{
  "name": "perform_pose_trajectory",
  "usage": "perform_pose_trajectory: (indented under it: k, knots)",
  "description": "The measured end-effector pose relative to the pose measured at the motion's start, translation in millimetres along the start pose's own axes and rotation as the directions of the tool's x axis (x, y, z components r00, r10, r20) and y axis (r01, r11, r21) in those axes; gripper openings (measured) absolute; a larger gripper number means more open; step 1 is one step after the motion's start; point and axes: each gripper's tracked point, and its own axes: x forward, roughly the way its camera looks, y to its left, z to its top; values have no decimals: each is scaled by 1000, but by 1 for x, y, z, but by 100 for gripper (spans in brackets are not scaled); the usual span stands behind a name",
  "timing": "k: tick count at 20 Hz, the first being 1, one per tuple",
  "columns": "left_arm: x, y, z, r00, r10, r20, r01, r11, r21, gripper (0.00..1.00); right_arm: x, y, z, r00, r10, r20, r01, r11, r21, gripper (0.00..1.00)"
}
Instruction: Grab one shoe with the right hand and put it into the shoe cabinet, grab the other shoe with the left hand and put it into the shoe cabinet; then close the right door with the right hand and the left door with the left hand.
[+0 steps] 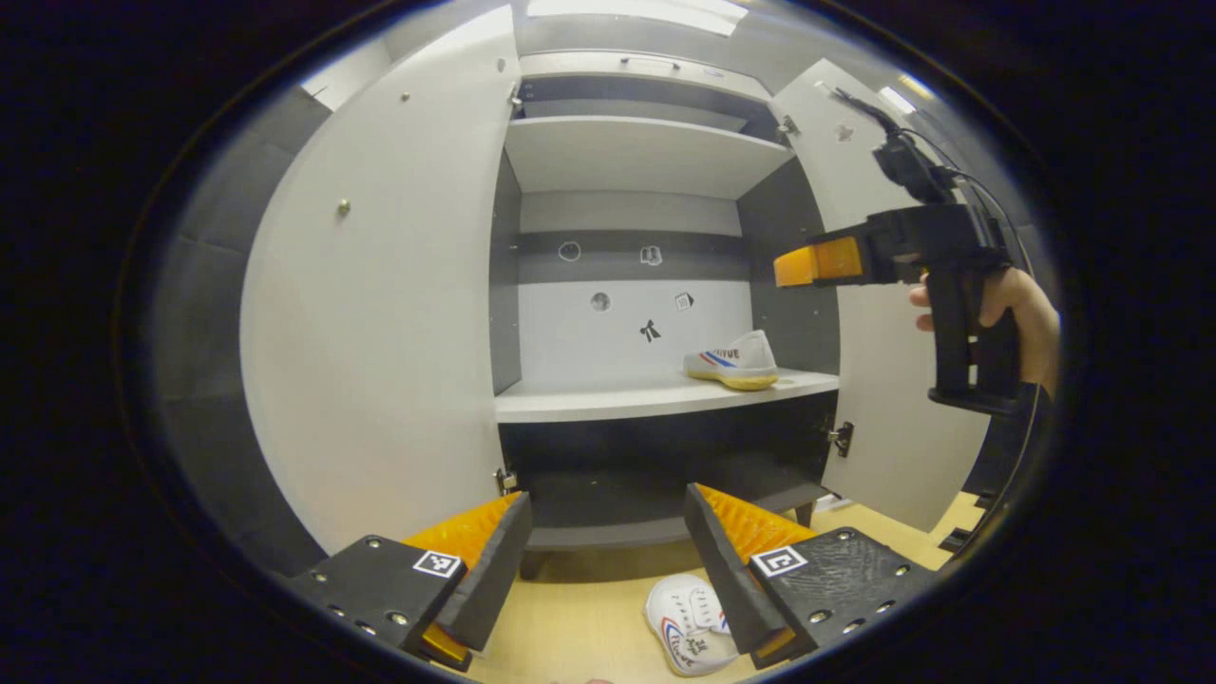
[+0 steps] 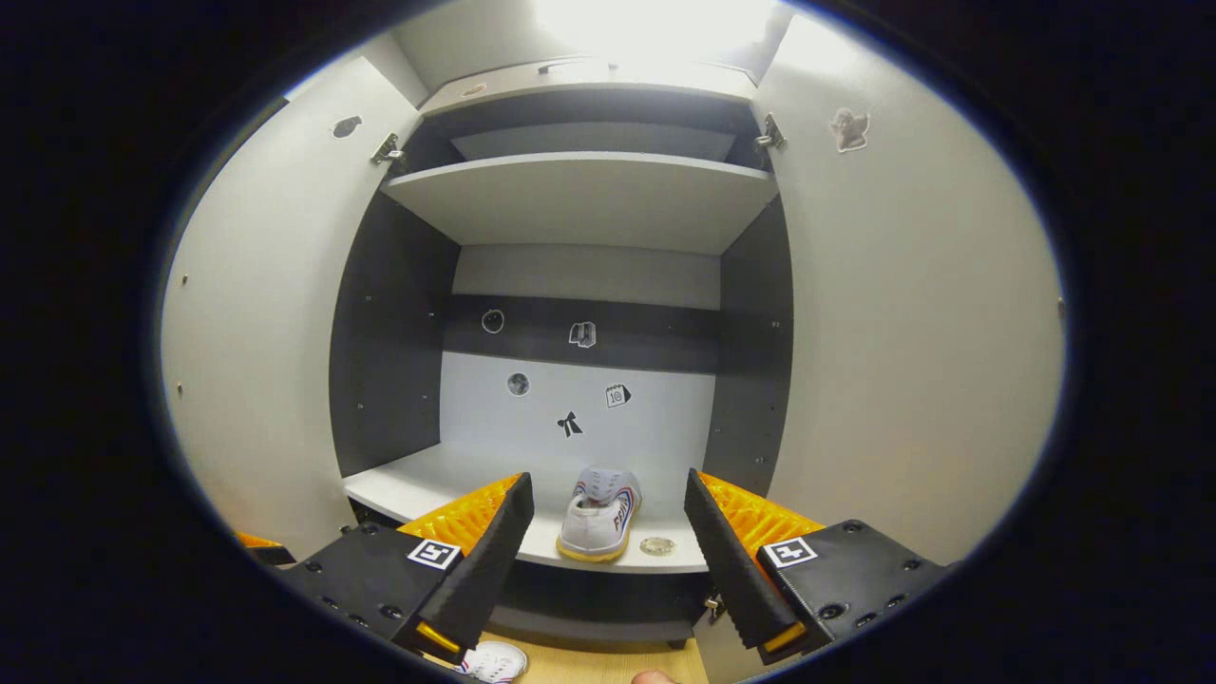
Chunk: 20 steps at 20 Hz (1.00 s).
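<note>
White sneaker (image 1: 688,627) sits on the floor at 5 o'clock just under the left tool (image 1: 608,556), jaws wide open, toe toward us. Other shoe (image 2: 598,515) is shelved; right tool (image 2: 608,560) open, empty.

We hold our left gripper (image 1: 608,560) low with its fingers spread wide apart. Our right gripper (image 2: 608,556) is raised higher, fingers apart too, gripped by our hand (image 1: 997,309).
</note>
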Motion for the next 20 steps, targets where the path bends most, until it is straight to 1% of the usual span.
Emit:
perform_pose_trajectory:
  k: [2,5,10,14,16,17,18,20]
  knots:
    - [11,-7,-13,999,-22,-31,23,1000,5,94,-14,-2,-8,1000,3,-6,-4,1000,-19,99]
    - [25,-18,-45,993,-62,-98,62,998,0,94,-34,-4,-23,1000,6,-31,-7,1000,-30,100]
    - [40,-33,-118,965,-106,-239,108,994,-5,94,-59,-8,-45,998,-11,-59,10,1000,-14,98]
    - [45,-43,-169,929,-137,-344,138,990,-22,94,-68,-13,-60,995,-28,-94,26,999,-22,98]
    - [47,-48,-197,904,-150,-400,149,988,-34,94,-72,-14,-67,993,-32,-113,30,999,-15,98]
    - [47,-50,-208,892,-157,-423,155,987,-39,94,-74,-14,-70,992,-32,-121,31,999,-10,96]
    - [46,-52,-220,881,-160,-445,158,987,-41,94,-76,-15,-72,991,-36,-127,35,999,-6,98]
    - [48,-55,-242,857,-165,-487,162,986,-48,94,-79,-16,-75,990,-43,-136,42,999,-7,98]
